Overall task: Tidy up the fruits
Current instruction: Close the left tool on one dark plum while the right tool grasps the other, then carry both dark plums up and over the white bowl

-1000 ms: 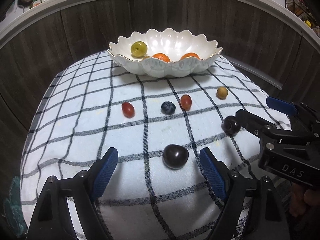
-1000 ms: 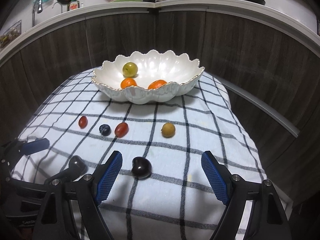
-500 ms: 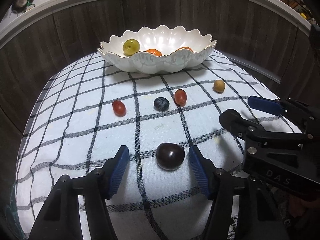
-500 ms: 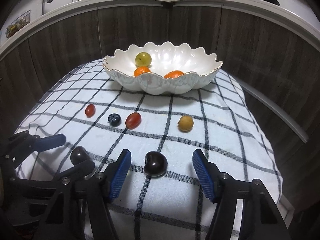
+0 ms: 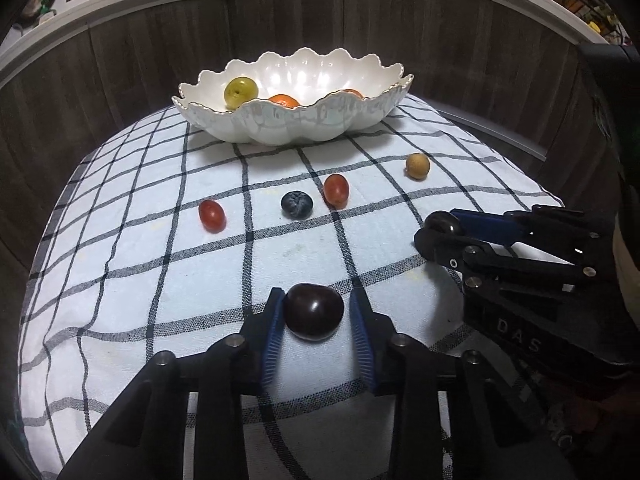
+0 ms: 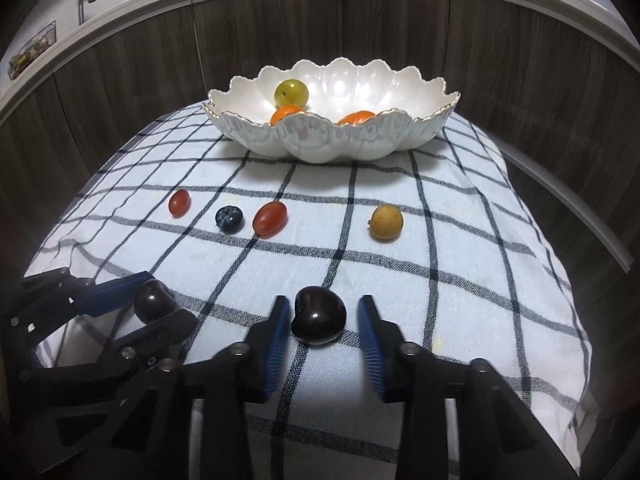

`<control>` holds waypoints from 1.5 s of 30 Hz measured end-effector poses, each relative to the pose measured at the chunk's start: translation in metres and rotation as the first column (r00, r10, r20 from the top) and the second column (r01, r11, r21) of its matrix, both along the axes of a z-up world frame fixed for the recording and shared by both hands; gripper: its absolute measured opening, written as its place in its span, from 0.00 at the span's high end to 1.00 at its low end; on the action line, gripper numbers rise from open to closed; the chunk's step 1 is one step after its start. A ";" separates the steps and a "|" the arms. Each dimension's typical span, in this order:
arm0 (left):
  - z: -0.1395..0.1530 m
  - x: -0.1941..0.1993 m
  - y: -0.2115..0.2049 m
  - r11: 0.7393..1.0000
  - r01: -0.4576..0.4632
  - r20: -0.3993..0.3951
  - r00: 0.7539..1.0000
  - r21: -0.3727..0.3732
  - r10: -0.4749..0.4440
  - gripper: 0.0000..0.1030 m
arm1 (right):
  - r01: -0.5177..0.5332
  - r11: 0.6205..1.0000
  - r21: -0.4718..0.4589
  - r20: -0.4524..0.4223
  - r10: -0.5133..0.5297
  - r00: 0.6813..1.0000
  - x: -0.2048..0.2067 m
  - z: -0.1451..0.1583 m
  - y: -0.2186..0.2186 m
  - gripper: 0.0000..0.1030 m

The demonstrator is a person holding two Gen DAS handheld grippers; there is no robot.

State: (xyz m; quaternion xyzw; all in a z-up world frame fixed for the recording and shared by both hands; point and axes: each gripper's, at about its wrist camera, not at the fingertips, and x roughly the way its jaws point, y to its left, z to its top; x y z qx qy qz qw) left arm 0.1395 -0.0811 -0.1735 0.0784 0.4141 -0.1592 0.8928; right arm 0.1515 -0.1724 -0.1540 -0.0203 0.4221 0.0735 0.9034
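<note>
On cloth [image 5: 120, 280], both grippers [image 5: 316, 310] [image 6: 322, 316] closing round probable cherries [image 5: 314, 312] [image 6: 320, 316].

A white cloth with a black check pattern [image 5: 120, 264] covers the support surface. On it, toward the upper centre of the frame, stands a white scalloped ceramic bowl [image 5: 296, 120]. Below the bowl lie two red oval grapes [image 5: 212, 216] [image 5: 336, 191], a dark round blueberry [image 5: 296, 204] and a tan round fruit [image 5: 417, 166]. Lower down lie two dark glossy cherries [image 5: 314, 317] [image 6: 319, 315].

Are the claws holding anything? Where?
Nothing yet. The left claw is closing around one dark cherry, the right claw around another dark cherry, not squeezing.
</note>
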 end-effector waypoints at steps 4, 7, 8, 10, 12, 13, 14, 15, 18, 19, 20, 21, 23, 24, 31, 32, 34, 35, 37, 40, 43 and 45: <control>0.001 0.001 0.002 1.000 -0.004 -0.004 1.000 -0.007 0.004 0.72 | -0.006 1.000 0.005 0.002 0.006 1.000 -0.001 0.000 0.001 0.74; 0.001 0.001 0.002 1.000 -0.006 -0.004 1.000 -0.005 0.006 0.72 | -0.005 1.000 0.009 0.001 0.005 1.000 -0.001 0.000 0.000 0.74; 0.002 0.000 0.002 1.000 -0.007 -0.003 1.000 -0.003 0.007 0.72 | -0.005 1.000 0.011 0.001 0.005 1.000 -0.001 0.001 0.000 0.74; 0.002 0.000 0.002 1.000 -0.009 -0.002 1.000 0.000 0.009 0.72 | -0.002 1.000 0.012 0.004 0.002 1.000 -0.001 0.002 -0.001 0.74; 0.004 0.000 0.004 1.000 -0.013 0.003 1.000 0.000 0.013 0.73 | 0.000 1.000 0.014 0.009 0.000 1.000 -0.002 0.003 -0.002 0.74; 0.005 0.000 0.004 1.000 -0.016 0.006 1.000 -0.001 0.016 0.72 | 0.000 1.000 0.014 0.012 0.000 1.000 -0.002 0.004 -0.002 0.74; 0.006 0.001 0.005 1.000 -0.018 0.009 1.000 -0.001 0.018 0.72 | 0.001 1.000 0.014 0.017 -0.001 1.000 -0.002 0.005 -0.002 0.74; 0.007 0.001 0.005 1.000 -0.021 0.012 1.000 0.000 0.021 0.72 | 0.001 1.000 0.014 0.019 -0.001 1.000 -0.003 0.006 -0.002 0.74; 0.010 0.002 0.006 1.000 -0.029 0.014 0.999 0.004 0.029 0.72 | 0.002 1.000 0.016 0.023 -0.003 1.000 -0.004 0.008 -0.003 0.74; 0.011 0.003 0.007 0.999 -0.033 0.014 0.999 0.003 0.033 0.72 | 0.003 1.000 0.016 0.024 -0.003 1.000 -0.004 0.009 -0.003 0.74; 0.012 0.003 0.007 0.999 -0.036 0.015 0.999 0.004 0.036 0.72 | 0.004 1.000 0.015 0.026 -0.004 1.000 -0.004 0.010 -0.003 0.74; 0.014 0.003 0.008 0.999 -0.040 0.016 0.999 0.006 0.040 0.72 | 0.005 1.000 0.016 0.026 -0.006 1.000 -0.004 0.011 -0.003 0.74; 0.017 0.004 0.009 0.999 -0.048 0.018 0.999 0.008 0.048 0.72 | 0.010 1.000 0.018 0.028 -0.010 1.000 -0.004 0.014 -0.003 0.74; 0.020 0.005 0.010 0.999 -0.053 0.019 0.998 0.005 0.053 0.72 | 0.013 1.000 0.020 0.030 -0.013 0.999 -0.004 0.016 -0.004 0.74; 0.034 0.011 0.013 0.997 -0.073 0.027 0.997 0.004 0.072 0.72 | 0.031 0.999 0.033 0.039 -0.033 0.999 -0.003 0.029 -0.006 0.74; 0.036 0.012 0.013 0.997 -0.074 0.030 0.997 0.004 0.073 0.72 | 0.036 0.999 0.035 0.041 -0.038 0.998 -0.003 0.032 -0.007 0.74; 0.041 0.015 0.013 0.997 -0.076 0.039 0.996 0.003 0.076 0.72 | 0.043 0.998 0.035 0.046 -0.044 0.998 -0.002 0.036 -0.009 0.74; 0.043 0.016 0.013 0.997 -0.078 0.042 0.996 0.003 0.077 0.72 | 0.047 0.998 0.035 0.049 -0.049 0.998 -0.001 0.038 -0.010 0.74; 0.048 0.019 0.013 0.997 -0.081 0.049 0.996 -0.001 0.081 0.72 | 0.054 0.998 0.035 0.054 -0.056 0.997 0.000 0.041 -0.012 0.74; 0.055 0.025 0.012 0.996 -0.085 0.055 0.995 -0.003 0.085 0.72 | 0.068 0.997 0.038 0.062 -0.070 0.996 0.003 0.048 -0.015 0.74; 0.061 0.032 0.012 0.996 -0.092 0.058 0.994 -0.011 0.092 0.72 | 0.075 0.996 0.039 0.073 -0.078 0.994 0.008 0.054 -0.017 0.74; 0.065 0.036 0.011 0.995 -0.095 0.060 0.994 -0.012 0.096 0.72 | 0.080 0.996 0.041 0.083 -0.083 0.993 0.013 0.060 -0.018 0.74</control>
